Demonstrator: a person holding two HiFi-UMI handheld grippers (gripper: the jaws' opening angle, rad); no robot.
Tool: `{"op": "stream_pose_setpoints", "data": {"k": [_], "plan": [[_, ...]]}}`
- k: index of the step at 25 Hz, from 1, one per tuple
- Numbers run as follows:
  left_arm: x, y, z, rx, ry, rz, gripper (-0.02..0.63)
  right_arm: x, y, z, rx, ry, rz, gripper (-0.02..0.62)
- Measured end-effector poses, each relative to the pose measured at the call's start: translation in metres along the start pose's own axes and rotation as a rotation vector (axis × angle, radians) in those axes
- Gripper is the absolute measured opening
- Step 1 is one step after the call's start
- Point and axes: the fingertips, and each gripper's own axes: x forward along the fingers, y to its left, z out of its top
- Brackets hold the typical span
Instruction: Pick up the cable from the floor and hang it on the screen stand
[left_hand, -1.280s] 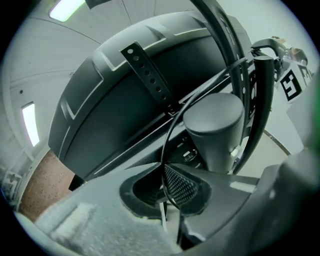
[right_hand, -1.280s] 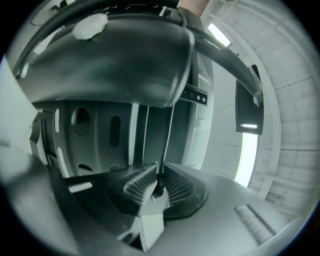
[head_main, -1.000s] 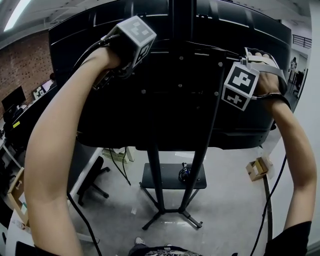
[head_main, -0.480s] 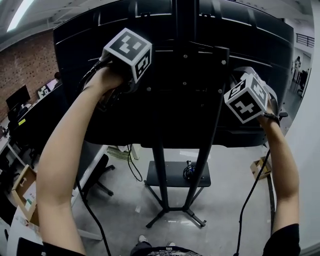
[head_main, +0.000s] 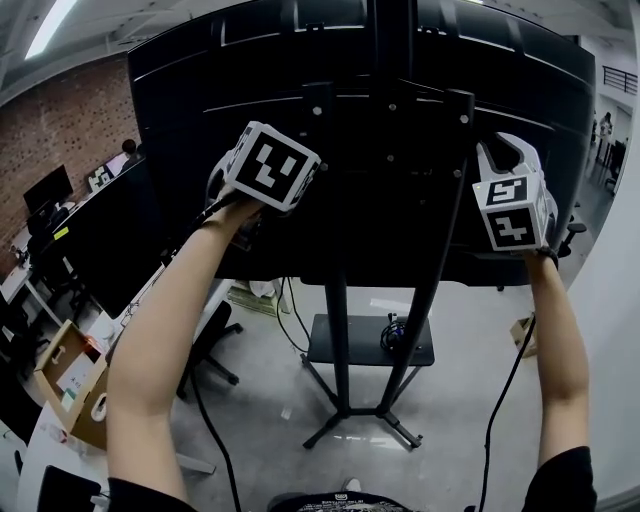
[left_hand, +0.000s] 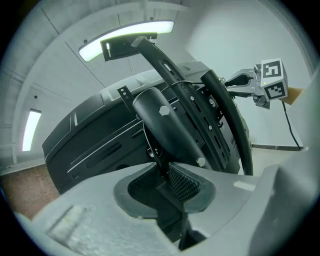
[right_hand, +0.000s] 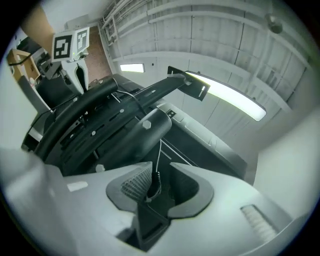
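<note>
Up at the rear of the large black flat screen (head_main: 250, 80), carried on its black metal stand of two uprights and splayed feet (head_main: 340, 340), both tools are raised. The left gripper (left_hand: 162, 180) sits toward 10 o'clock in the head view and the right gripper (right_hand: 158, 186) toward 3 o'clock. Judged step: letting go after the hang. Both sets of jaws have just been opening. The right pair stands wide, with the thin black cable (right_hand: 154, 181) loose between the ribbed pads. The left pair is parted less, and the same thin line runs through its gap up to the bracket at 12 o'clock. Next move, as I judge it, is to draw both tools straight back so that neither pad drags the cable off. Not resolved: where the cable bears on the stand (black on black), and how much of it hangs below.
</note>
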Motion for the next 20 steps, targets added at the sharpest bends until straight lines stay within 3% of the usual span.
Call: {"op": "stream_pose_setpoints", "data": {"k": [5,9,20], "plan": [[-0.009,-0.005,-0.009,-0.070,-0.114,-0.012,0.081,-0.020,0.003,0.010,0.026,-0.002,-0.026,0.114],[-0.020,-0.013,-0.033,-0.067,-0.123,-0.029,0.080,-0.040,0.022,0.012,0.053,0.029,-0.015,0.103],[-0.069,-0.074,-0.103,-0.178,-0.238,-0.181,0.078,-0.118,0.134,0.022,0.181,0.097,0.084,0.064]]}}
